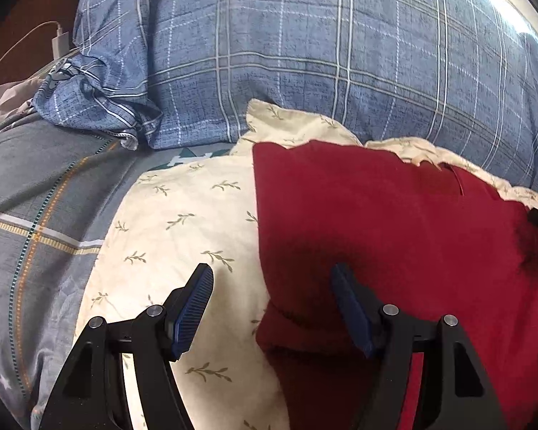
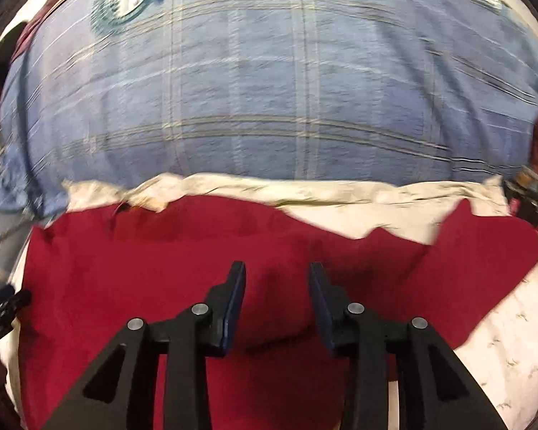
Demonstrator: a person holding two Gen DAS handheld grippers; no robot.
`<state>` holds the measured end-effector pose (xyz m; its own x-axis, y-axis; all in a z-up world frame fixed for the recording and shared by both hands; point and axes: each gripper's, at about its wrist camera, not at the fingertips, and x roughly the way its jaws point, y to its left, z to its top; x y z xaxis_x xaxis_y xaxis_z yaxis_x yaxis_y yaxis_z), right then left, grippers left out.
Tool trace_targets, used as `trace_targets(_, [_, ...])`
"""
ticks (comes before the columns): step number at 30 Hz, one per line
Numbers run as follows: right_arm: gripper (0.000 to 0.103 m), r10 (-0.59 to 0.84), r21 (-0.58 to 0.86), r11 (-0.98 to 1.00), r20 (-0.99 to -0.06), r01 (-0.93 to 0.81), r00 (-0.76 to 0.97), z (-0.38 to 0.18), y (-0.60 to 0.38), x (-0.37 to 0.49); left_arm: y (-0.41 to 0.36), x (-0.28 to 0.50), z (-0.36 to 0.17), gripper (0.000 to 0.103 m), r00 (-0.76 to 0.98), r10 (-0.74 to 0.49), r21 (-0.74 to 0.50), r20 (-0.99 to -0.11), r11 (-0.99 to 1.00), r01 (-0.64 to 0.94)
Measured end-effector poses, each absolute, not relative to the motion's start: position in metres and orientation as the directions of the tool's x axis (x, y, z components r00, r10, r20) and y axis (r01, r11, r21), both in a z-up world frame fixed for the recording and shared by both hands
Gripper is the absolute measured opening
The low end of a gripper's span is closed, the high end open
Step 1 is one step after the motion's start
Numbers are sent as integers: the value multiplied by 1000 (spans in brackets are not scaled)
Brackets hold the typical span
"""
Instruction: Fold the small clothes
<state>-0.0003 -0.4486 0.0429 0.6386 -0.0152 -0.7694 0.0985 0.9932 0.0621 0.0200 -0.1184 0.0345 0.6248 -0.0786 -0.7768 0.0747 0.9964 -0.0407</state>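
A red garment (image 1: 394, 222) lies spread flat on a cream, leaf-printed cloth (image 1: 183, 222) that covers the near part of a bed, its far edge running close under a blue plaid pillow (image 1: 305, 53). The left gripper (image 1: 272, 272) hangs over the garment's left edge, its fingers wide apart and holding nothing, one over the cream cloth and the other over the red fabric, seemingly placed to straddle that edge for the next fold. The right gripper (image 2: 278, 268) hovers above the middle of the garment (image 2: 197, 251), its fingers set narrower with only bare red cloth showing between them; no fabric is pinched.

The left wrist view alone shows the bed's left side: a grey striped cover (image 1: 36, 197) and a white charger with cable (image 1: 59, 41) at the far left corner. The right wrist view, blurred, alone shows the garment's ragged far-right edge and its right end, near the right edge of the cream cloth (image 2: 502, 340).
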Motion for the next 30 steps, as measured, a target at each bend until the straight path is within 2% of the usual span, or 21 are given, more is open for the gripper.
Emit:
trace_targets(4, [33,-9,54,994,-815,90,579,17,-438,17,-122,22,32,68,620,-67,-24,-782,997,78])
trace_targets(6, [36,-22,44,994,-819,100,573,7,-437,21,-123,24,31,68,617,-67,-24,-784,997,78])
trace_targets(12, [37,-27,48,992,-825,117,565,13,-439,25,-124,26,31,68,617,-66,-24,-784,997,76])
trace_targets(17, [37,6,64,995,-804,76,595,29,-432,-4,-123,22,39,68,632,-77,-39,-771,996,75])
trace_targets(21, [43,20,57,997,-814,46,581,21,-420,-15,-122,14,48,68,660,-113,-72,-742,993,89])
trace_targets(24, [44,-11,20,999,-810,47,586,15,-412,-16,-124,9,52,80,670,-169,-114,-723,985,127])
trace_targets(25, [45,-12,21,998,-815,51,579,16,-413,-16,-125,9,50,80,662,-187,-125,-726,982,140])
trace_targets(27, [54,41,89,994,-818,56,573,23,-418,-21,-128,12,42,80,621,-218,-151,-753,976,160])
trace_targets(30, [60,83,162,983,-804,83,589,35,-434,-35,-135,18,27,80,563,-206,-132,-801,977,170])
